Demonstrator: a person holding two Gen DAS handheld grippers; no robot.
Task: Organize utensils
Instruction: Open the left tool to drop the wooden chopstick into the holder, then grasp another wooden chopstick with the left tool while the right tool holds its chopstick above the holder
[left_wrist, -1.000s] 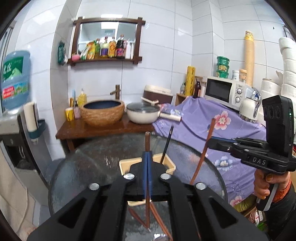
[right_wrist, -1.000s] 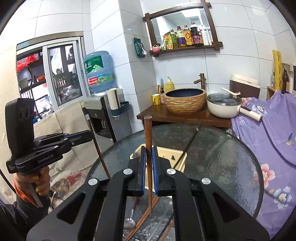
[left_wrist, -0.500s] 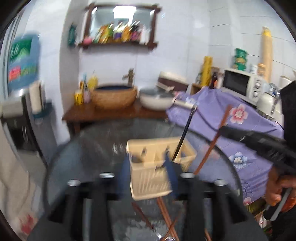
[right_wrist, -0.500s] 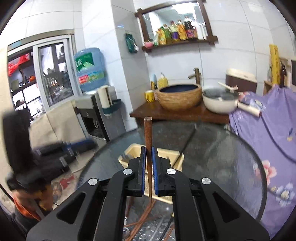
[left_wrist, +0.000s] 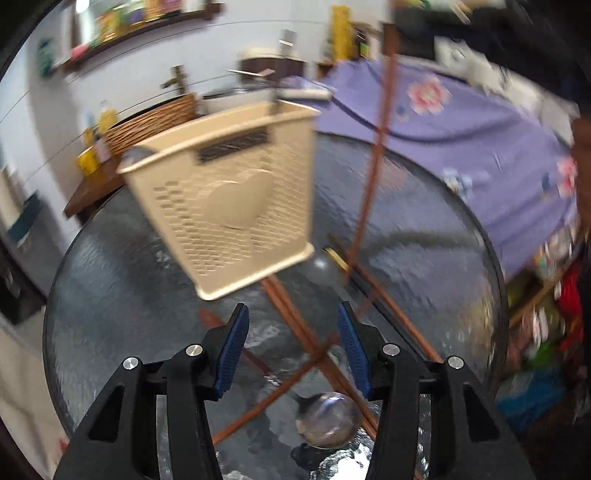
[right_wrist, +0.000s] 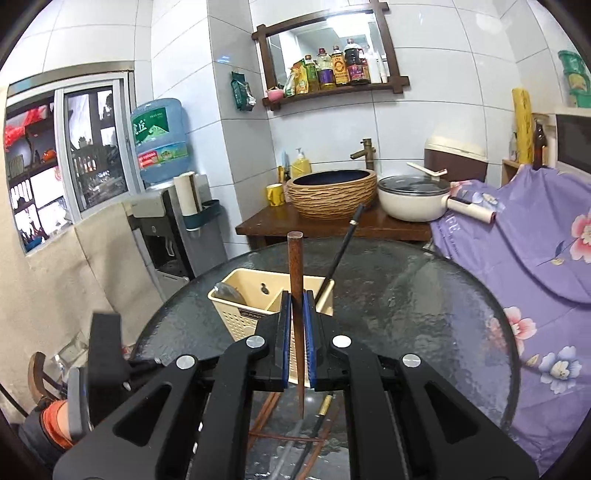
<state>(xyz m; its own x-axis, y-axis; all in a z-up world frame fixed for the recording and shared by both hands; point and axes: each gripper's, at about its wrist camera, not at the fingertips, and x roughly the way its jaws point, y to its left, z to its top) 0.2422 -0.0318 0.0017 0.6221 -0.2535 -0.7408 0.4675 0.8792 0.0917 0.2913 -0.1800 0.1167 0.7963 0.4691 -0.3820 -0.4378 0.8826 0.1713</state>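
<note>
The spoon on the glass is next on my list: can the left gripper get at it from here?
Probably yes: the left gripper is open just above the spoon, though crossed chopsticks crowd it.

Bright indoor light, left wrist view motion-blurred, right sharp, fisheye-bent dark edges

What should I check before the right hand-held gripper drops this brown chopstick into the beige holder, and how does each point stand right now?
1. Right hand-held gripper clamped on the brown chopstick: ok, both pads press its shaft.
2. Chopstick upright, thin tip down: ok.
3. Beige utensil holder standing on the glass table, openings up: ok.
4. Free compartment: ok, the one beside the black chopstick looks open.
5. Chopstick tip above the holder's rim: not ok, the tip hangs lower, in front of the holder.
6. Left hand-held gripper clear of the holder: ok, open over loose chopsticks and a spoon.
</note>
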